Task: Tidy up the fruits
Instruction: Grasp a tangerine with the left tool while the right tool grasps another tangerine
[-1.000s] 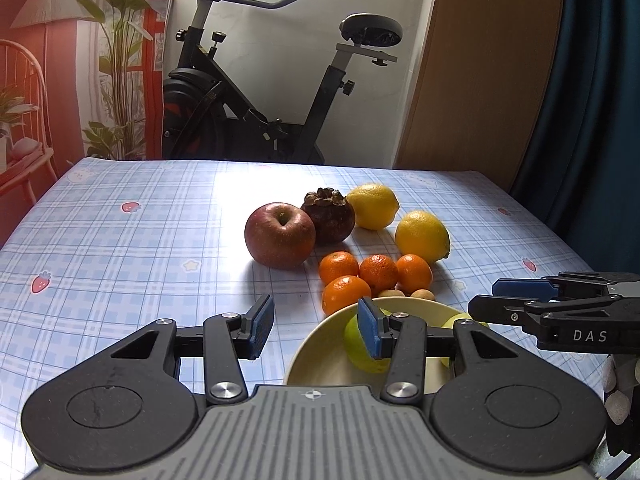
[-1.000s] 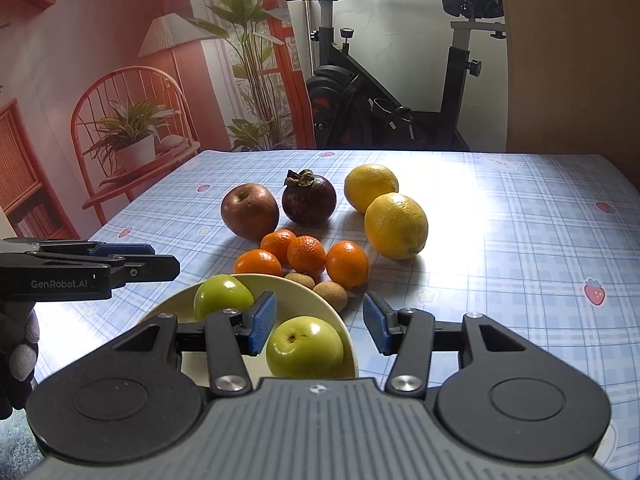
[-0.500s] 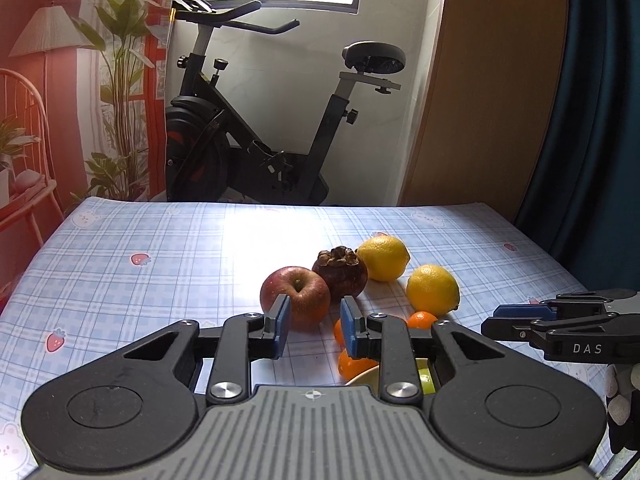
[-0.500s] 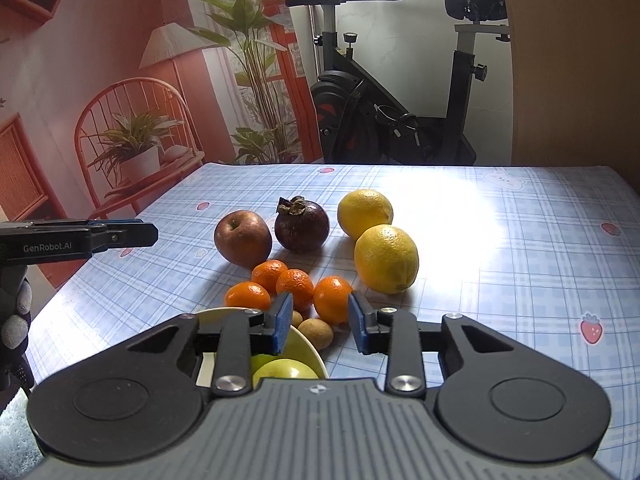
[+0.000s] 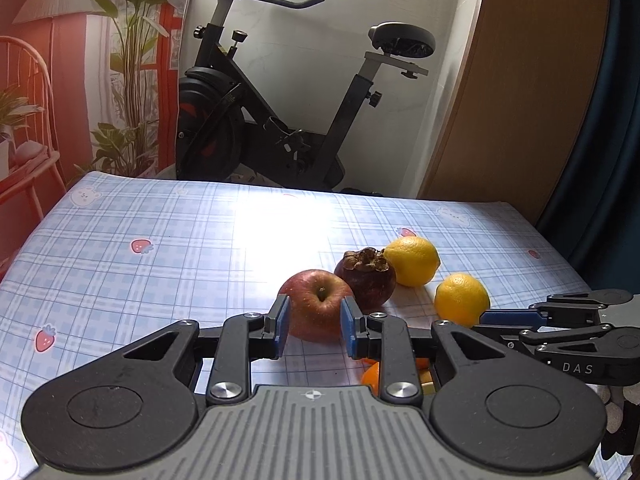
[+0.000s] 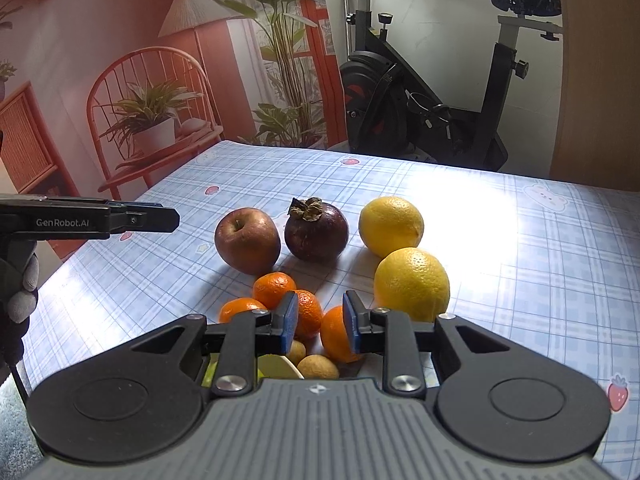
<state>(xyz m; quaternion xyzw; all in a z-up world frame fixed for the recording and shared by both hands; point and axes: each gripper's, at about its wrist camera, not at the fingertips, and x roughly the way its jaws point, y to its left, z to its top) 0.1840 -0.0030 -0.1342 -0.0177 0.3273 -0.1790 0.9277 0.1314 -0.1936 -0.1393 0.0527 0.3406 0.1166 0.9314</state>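
A red apple (image 5: 316, 306), a dark mangosteen (image 5: 366, 278) and two lemons (image 5: 412, 260) (image 5: 462, 299) lie on the checked tablecloth. In the right wrist view the apple (image 6: 247, 245), mangosteen (image 6: 317, 227), lemons (image 6: 391, 225) (image 6: 412, 283), several mandarins (image 6: 273, 289) and small brown fruits (image 6: 318, 367) show, with a sliver of the yellow-green bowl (image 6: 276, 366) by the gripper body. My left gripper (image 5: 313, 326) is partly open and empty, above the table with the apple seen between its pads. My right gripper (image 6: 317, 322) is partly open and empty above the mandarins.
An exercise bike (image 5: 288, 120) stands beyond the far table edge. A wooden panel (image 5: 520, 100) and dark curtain are at the right. A red chair with a potted plant (image 6: 152, 120) stands left of the table.
Both grippers have risen and pulled back from the bowl, which has dropped almost out of view. Both jaws narrowed from wide open to a smaller gap.
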